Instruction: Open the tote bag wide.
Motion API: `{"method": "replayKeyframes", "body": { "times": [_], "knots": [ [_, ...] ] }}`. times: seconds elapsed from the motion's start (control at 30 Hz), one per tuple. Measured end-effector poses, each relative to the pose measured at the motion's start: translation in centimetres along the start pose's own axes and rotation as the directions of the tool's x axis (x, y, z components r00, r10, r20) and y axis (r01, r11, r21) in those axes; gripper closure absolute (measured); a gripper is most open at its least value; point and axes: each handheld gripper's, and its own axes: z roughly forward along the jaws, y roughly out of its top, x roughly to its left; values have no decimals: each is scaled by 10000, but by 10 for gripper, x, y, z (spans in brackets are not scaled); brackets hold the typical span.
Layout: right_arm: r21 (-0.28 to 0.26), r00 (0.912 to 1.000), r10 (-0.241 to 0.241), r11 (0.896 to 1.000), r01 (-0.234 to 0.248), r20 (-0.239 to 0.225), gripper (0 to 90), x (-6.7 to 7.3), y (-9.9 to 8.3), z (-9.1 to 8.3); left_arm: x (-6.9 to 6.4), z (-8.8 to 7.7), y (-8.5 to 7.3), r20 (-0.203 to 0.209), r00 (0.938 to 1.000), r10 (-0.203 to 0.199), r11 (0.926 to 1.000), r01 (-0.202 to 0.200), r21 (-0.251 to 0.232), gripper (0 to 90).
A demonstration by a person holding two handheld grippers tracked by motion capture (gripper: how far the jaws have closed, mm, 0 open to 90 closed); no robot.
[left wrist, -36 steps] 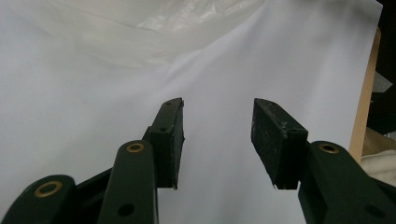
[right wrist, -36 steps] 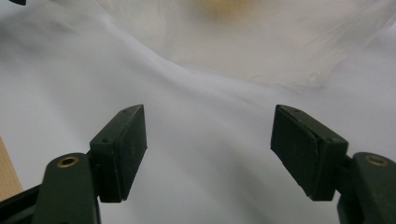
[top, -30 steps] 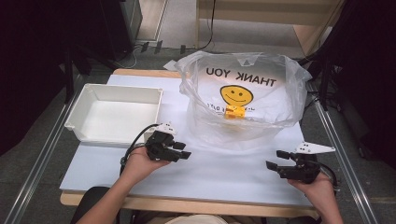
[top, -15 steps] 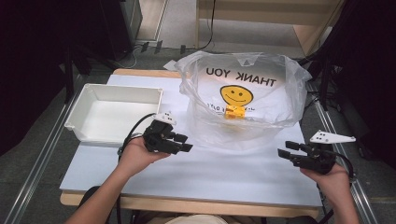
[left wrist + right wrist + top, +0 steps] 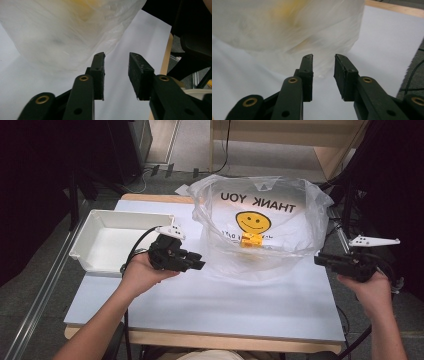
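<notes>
Plastic bag [image 5: 260,227] stands open at mid-table, far side; its yellow contents (blurred through film) unidentifiable. Left gripper [image 5: 196,262] and right gripper [image 5: 322,260], jaws just closing yet parted, nothing between, flank it untouching.

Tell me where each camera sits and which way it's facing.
High view: above the person's side, looking forward and down at the table, plastic bag, white bin; forearms, both hands.
Left gripper view: on the left gripper, facing the bag; its jaws.
Right gripper view: on the right gripper, likewise.
All share the bag.
</notes>
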Motion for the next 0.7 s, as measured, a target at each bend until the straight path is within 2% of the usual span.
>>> {"method": "replayKeyframes", "body": {
  "times": [0.07,0.1,0.13,0.17,0.27,0.43,0.53,0.7],
  "knots": [
    [-120,9999,77,9999,-76,116,751,-5,8,-2,0,-2,3,9,10000,66,10000,-66,-23,649],
    [-233,9998,90,9997,-86,161,771,-8,14,-4,0,-7,10,120,9999,123,9998,-121,-134,654],
    [-233,9998,90,9997,-86,161,771,-8,14,-4,0,-7,10,120,9999,123,9998,-121,-134,657],
    [-210,9996,68,9998,-62,269,812,-10,24,-5,-2,-11,16,174,9995,261,9996,-259,-141,665],
    [-112,9995,-111,9999,114,292,851,-14,39,-6,-4,-16,25,252,9990,375,9992,-371,-135,679],
    [244,9997,32,9997,-38,237,881,-21,60,-3,-9,-24,38,458,9972,587,9979,-574,-292,729],
    [298,9998,-64,9995,59,182,884,-25,70,-2,-9,-30,47,393,9972,636,9977,-626,-266,745],
    [236,9997,142,9996,-146,189,897,-33,85,-3,-8,-39,67,245,9963,827,9961,-819,-332,793]
  ]
}}
